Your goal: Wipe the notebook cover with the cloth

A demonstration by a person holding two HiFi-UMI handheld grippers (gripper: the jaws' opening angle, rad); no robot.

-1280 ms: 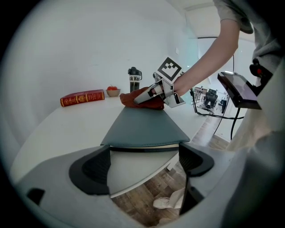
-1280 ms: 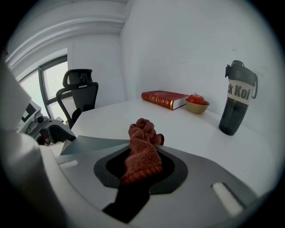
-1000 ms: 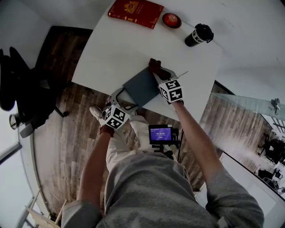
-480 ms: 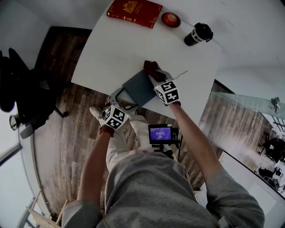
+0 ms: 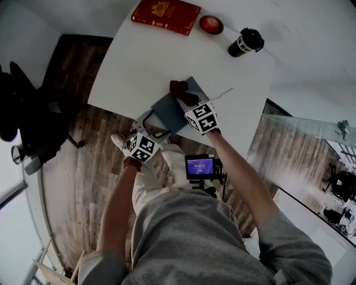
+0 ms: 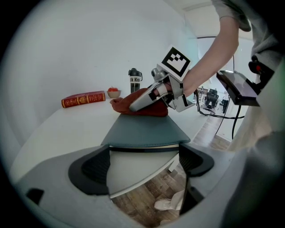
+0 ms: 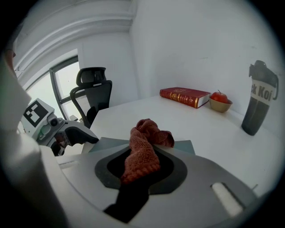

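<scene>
A grey-blue notebook [image 5: 173, 109] lies at the near edge of the white table [image 5: 139, 61], one corner toward me. My left gripper [image 5: 151, 121] sits at that near corner, with the cover [image 6: 144, 131] filling the gap between its jaws. A red-brown knitted cloth [image 5: 180, 89] rests on the far part of the cover. My right gripper [image 5: 187, 100] is shut on the cloth [image 7: 144, 149], which bunches out ahead of its jaws. In the left gripper view the right gripper [image 6: 132, 106] presses the cloth [image 6: 149, 110] onto the cover.
A red book [image 5: 166, 15], a small bowl holding a red fruit [image 5: 211, 24] and a black tumbler [image 5: 246, 42] stand along the table's far side. A thin cable [image 5: 223, 91] lies right of the notebook. A black office chair [image 5: 25, 119] stands left; a small screen [image 5: 200, 166] hangs at my waist.
My right gripper has slid the cloth leftward across the notebook cover. The left gripper and the notebook have stayed in place.
</scene>
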